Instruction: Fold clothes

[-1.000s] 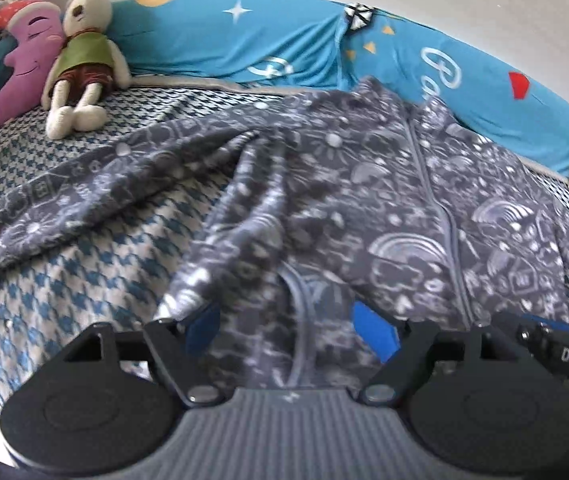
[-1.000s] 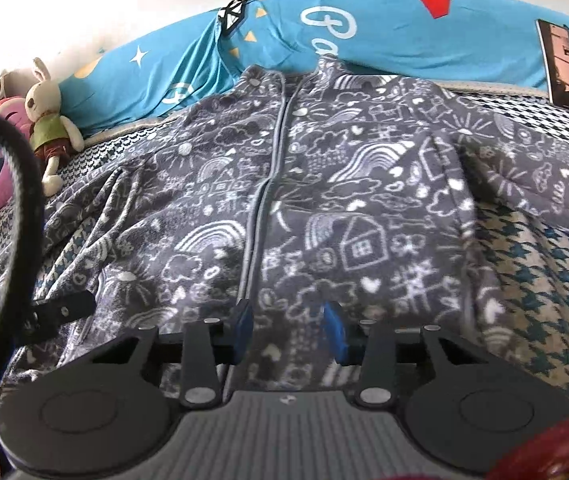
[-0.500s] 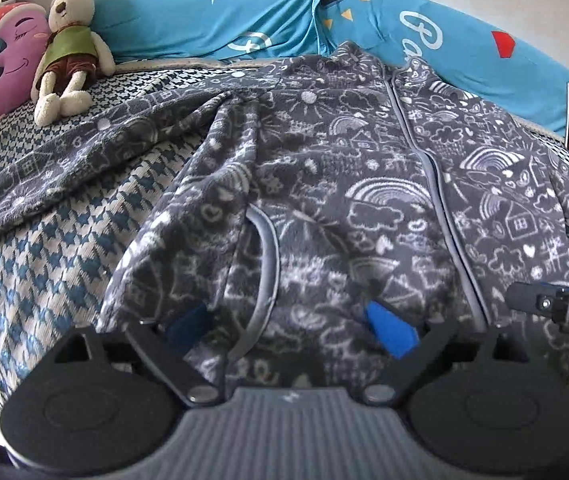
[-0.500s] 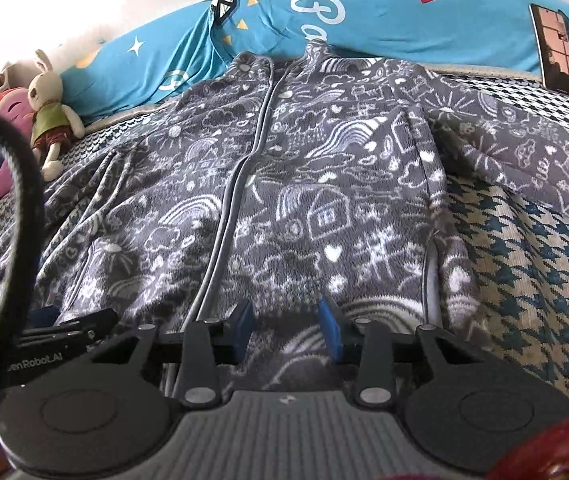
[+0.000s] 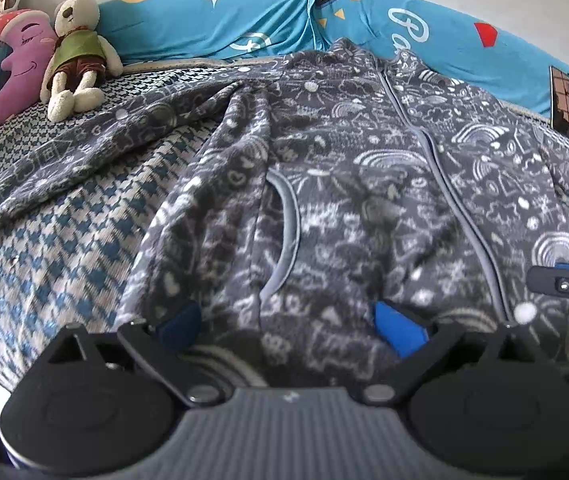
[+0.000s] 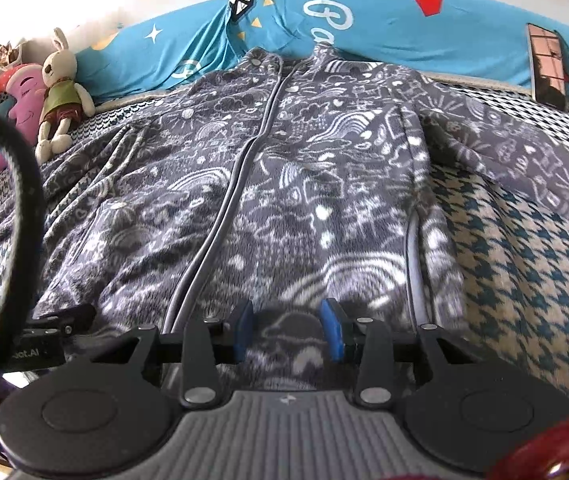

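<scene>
Grey patterned fleece jacket [image 6: 284,184] lies spread front-up on houndstooth bedspread [image 6: 524,280], hem at both tongs. Left gripper [image 5: 288,324] gapes wide over hem; right gripper [image 6: 287,330] narrower, fleece between its pads, grip unclear. Advice: pinch hem corners evenly, lift together, keep zip [image 6: 240,168] straight.

Over the last second the left gripper [image 5: 288,326] drew back toward the hem of the grey fleece jacket [image 5: 364,200]; its blue pads went from pressed into bunched cloth to spread wide above it. Jacket body ahead of the left tool now lies flatter, pocket seam exposed. The right gripper [image 6: 287,332] likewise backed to the hem, its pads slightly wider apart, more collar visible ahead.
</scene>
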### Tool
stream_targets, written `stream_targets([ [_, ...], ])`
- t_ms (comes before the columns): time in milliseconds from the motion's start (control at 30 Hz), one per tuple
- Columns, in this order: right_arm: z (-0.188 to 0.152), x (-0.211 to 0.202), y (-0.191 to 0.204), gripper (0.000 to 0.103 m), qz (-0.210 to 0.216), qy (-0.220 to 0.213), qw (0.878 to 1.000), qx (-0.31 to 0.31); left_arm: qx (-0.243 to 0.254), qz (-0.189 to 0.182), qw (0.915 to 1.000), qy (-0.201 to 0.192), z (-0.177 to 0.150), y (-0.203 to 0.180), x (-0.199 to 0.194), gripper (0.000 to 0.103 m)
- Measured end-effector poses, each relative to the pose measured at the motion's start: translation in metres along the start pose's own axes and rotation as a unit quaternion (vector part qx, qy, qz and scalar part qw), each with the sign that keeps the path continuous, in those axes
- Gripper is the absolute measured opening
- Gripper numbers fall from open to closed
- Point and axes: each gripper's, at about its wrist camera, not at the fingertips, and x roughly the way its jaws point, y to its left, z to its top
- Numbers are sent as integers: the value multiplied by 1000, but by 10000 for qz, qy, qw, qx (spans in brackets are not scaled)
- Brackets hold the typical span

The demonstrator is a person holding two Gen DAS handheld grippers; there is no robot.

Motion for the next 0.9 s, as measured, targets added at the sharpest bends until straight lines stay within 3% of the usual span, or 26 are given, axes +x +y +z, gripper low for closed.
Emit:
stream_targets([
  [567,-40,-38,-7,39,134,70,9987,485,19,168,9997,164,-13,6,-11,103],
  [800,-45,-60,-25,38,437,-175,9916,1205,-82,101,9997,203,-8,5,-22,97],
  [900,-43,-69,-32,38,267,-399,9888,1410,-42,-38,9999,143,0,-2,-25,97],
])
